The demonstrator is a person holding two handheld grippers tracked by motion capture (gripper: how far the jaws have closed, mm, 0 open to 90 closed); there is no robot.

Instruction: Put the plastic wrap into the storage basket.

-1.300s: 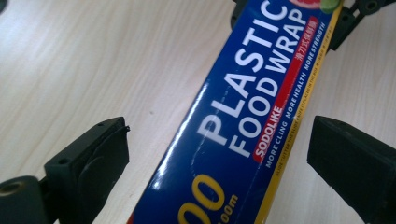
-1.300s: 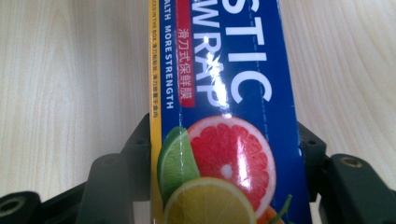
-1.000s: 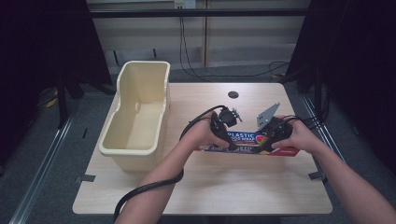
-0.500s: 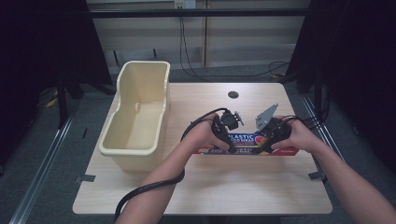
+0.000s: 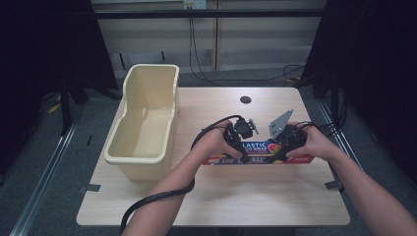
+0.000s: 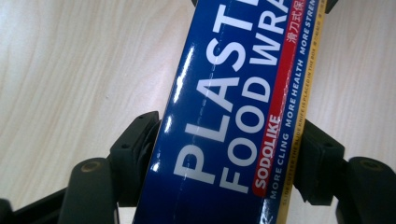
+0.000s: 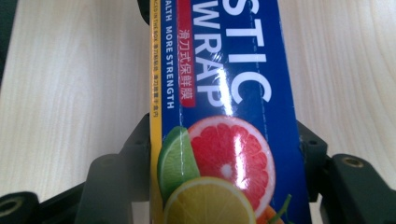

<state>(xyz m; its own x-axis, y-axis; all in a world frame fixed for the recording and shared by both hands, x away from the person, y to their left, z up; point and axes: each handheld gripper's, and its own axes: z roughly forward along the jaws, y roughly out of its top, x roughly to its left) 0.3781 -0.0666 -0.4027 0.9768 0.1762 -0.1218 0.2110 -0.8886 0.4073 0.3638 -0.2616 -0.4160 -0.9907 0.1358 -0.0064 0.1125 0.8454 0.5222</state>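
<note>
We see a pale wooden table (image 5: 275, 196) with a cream plastic tub (image 5: 142, 123) on its left side. Right of the tub, near the table's middle, lies a long blue plastic food wrap box (image 5: 258, 152). Our left gripper (image 5: 237, 147) has just been closing and now clamps the box's left part across its width. Our right gripper (image 5: 282, 147) is clamped on the right part, at the printed citrus slices (image 7: 224, 172).
</note>
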